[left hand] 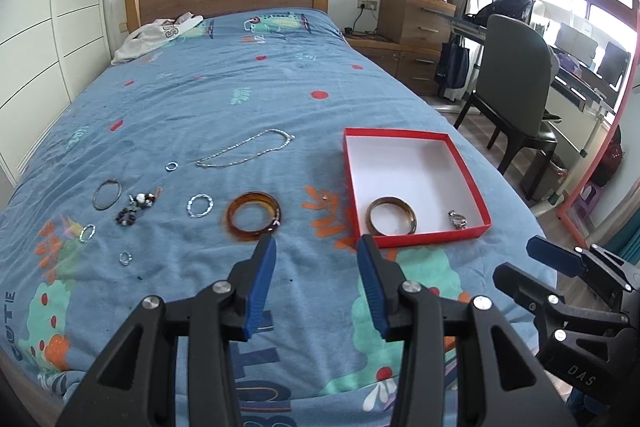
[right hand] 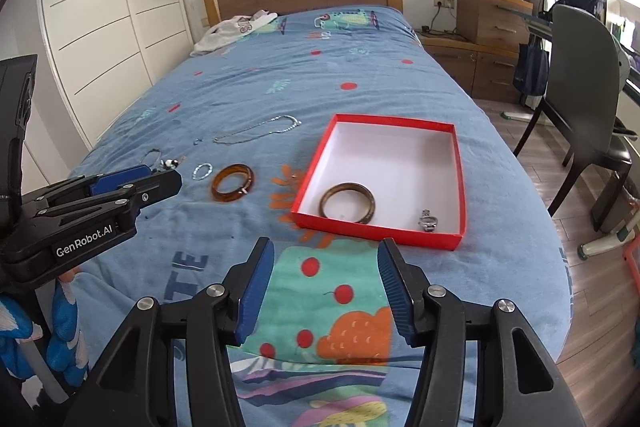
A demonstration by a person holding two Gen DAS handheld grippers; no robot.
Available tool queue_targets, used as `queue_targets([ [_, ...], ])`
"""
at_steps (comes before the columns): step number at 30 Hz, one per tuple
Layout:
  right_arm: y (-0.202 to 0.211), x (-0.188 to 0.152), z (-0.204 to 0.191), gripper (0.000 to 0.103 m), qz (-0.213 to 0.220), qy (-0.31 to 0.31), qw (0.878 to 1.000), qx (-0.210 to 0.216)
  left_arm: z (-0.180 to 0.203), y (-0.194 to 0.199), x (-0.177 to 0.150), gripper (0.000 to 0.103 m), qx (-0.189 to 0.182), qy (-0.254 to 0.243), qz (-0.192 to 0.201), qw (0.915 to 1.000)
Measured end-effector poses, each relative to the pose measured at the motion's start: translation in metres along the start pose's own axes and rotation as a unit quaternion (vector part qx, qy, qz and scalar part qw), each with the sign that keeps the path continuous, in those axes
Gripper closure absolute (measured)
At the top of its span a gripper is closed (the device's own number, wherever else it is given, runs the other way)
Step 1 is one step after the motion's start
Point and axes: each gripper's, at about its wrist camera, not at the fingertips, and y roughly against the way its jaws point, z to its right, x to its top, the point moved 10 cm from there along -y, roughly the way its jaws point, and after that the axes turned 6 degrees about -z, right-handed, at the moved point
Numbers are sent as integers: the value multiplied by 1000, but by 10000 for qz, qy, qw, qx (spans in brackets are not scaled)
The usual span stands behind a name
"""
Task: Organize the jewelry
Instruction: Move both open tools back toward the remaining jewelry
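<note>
On the bed, my left claw (left hand: 316, 247) is wide, empty; I'd pinch the hard, slippery amber bangle's (left hand: 253, 219) rim.

Black-framed left gripper (left hand: 316, 247) and right gripper (right hand: 326, 251) — ribbed blue pads, silver screws.
</note>
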Motion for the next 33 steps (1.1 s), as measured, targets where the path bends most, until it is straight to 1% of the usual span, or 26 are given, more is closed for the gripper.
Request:
queue_targets([
  [10,18,-2,-40,48,136,134,9997,126,-34,29,-13,62,112,166,145,9997],
  [16,24,0,-62,48,213,272,9991,252,-63,41,-27,62,231,254,199,9992],
  [19,26,1,-72,47,254,319,9987,305,-80,43,-34,62,270,354,156,9989],
  [22,25,2,-78,47,251,342,9985,343,-103,45,-42,63,415,430,125,9981],
  [25,21,3,-86,47,220,396,9983,370,-134,44,-50,63,586,602,95,9964],
  [28,12,3,-93,47,139,445,9980,416,-169,37,-62,63,772,781,20,9939],
  [33,-16,7,-111,47,-34,528,9971,551,-223,20,-81,63,876,1070,-157,9903],
])
